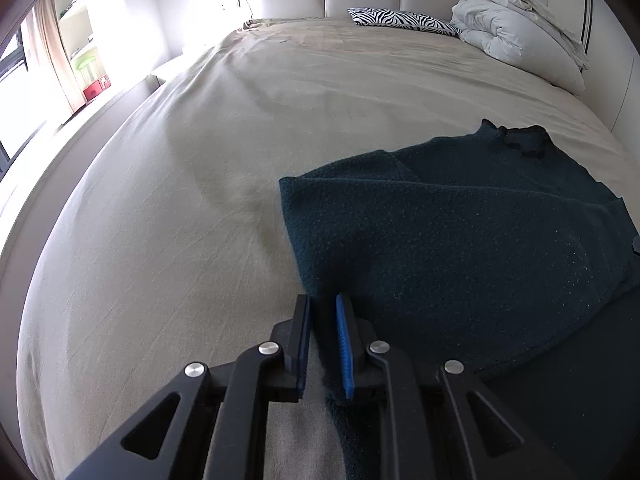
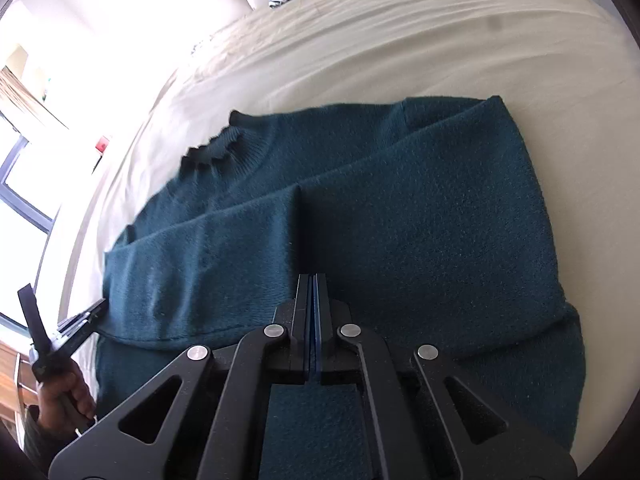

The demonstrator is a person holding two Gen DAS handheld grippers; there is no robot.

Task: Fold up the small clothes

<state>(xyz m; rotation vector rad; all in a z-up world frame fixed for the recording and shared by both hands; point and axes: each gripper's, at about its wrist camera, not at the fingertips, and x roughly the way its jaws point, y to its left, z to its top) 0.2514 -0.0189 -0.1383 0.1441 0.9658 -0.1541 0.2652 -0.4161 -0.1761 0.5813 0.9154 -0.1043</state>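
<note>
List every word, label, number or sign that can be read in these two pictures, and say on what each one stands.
No text can be read in either view.
The sweater, the bed sheet and the zebra pillow show no writing or label.
The red box by the window is too small and blurred to read.

One teal sweater [image 2: 400,208], one zebra-print pillow [image 1: 404,21], one white duvet [image 1: 516,24] (bundled), two claws.
</note>
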